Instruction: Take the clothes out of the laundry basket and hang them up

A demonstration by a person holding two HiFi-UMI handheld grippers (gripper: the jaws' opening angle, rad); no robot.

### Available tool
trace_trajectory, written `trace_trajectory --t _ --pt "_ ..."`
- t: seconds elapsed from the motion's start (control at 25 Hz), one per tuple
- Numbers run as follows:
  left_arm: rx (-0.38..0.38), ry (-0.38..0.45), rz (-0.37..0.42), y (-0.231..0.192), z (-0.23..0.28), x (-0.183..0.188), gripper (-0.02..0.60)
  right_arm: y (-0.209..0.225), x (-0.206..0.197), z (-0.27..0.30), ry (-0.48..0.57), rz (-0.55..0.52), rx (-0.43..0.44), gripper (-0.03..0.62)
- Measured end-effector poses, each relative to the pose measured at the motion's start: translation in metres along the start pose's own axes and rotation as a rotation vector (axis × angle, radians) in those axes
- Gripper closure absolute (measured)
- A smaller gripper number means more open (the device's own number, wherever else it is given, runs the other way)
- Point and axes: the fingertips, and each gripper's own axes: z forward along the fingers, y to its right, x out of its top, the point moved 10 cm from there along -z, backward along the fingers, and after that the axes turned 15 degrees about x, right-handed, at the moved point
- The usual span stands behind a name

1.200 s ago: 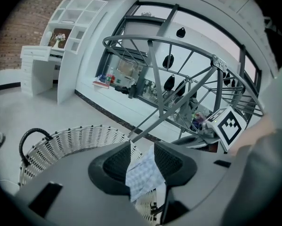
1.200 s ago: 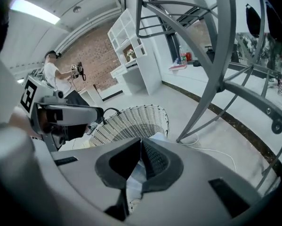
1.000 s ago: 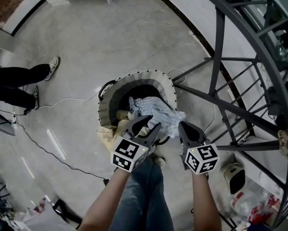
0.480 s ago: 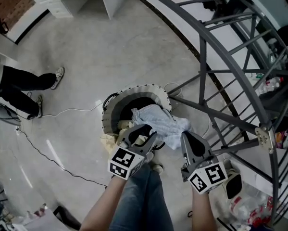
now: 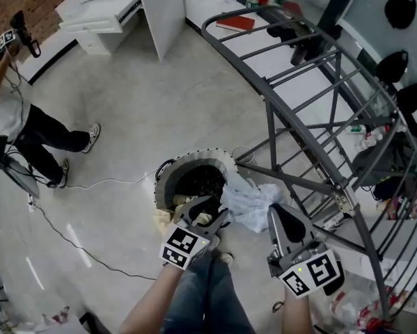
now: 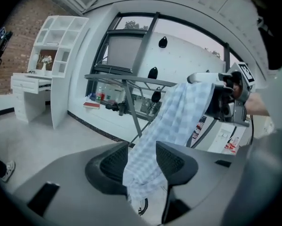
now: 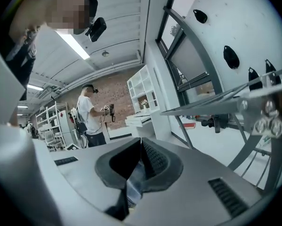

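Right tool [image 5: 276, 213] is clenched on checked cloth [image 5: 253, 199], held just above laundry basket [image 5: 168, 179]; left tool [image 5: 209, 211] is released, jaws just opening, cloth hung between them.

Checked cloth [image 5: 248, 202] — pale blue-white, crumpled — hangs bunched over the basket's right rim, lower centre-right of the head view, one edge pinched in my right gripper [image 5: 276, 211]. Laundry basket [image 5: 165, 181] at lower centre: round, upright, light ribbed wall, dark inside. I see a cream garment [image 5: 159, 220] draped over its near rim.
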Motion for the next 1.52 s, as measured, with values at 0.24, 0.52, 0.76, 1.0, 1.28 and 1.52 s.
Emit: trace_trajectory --t 0.24,0.52,0.76,1.0,1.28,1.52 --pt "-0.086 0.032 0.116 0.013 -0.006 0.040 0.344 -0.037 0.067 -0.026 0.051 -0.072 0.024 0.585" --pt "-0.268 -0.010 0.294 0.045 -0.007 0.049 0.319 -0.076 0.114 -0.055 0.109 -0.123 0.014 0.585" --pt "-0.280 0.026 0.302 0.069 -0.005 0.056 0.443 -0.089 0.124 -0.076 0.132 -0.130 -0.026 0.585" --pt "-0.324 0.048 0.311 0.081 -0.009 0.067 0.548 -0.093 0.126 -0.104 0.166 -0.130 -0.095 0.585" --pt "-0.358 0.168 0.276 0.095 -0.036 0.115 0.552 -0.096 0.123 -0.144 0.199 -0.143 -0.211 0.585" --pt "-0.436 0.307 0.248 0.103 -0.059 0.191 0.552 -0.113 0.126 -0.152 0.227 -0.143 -0.356 0.585"
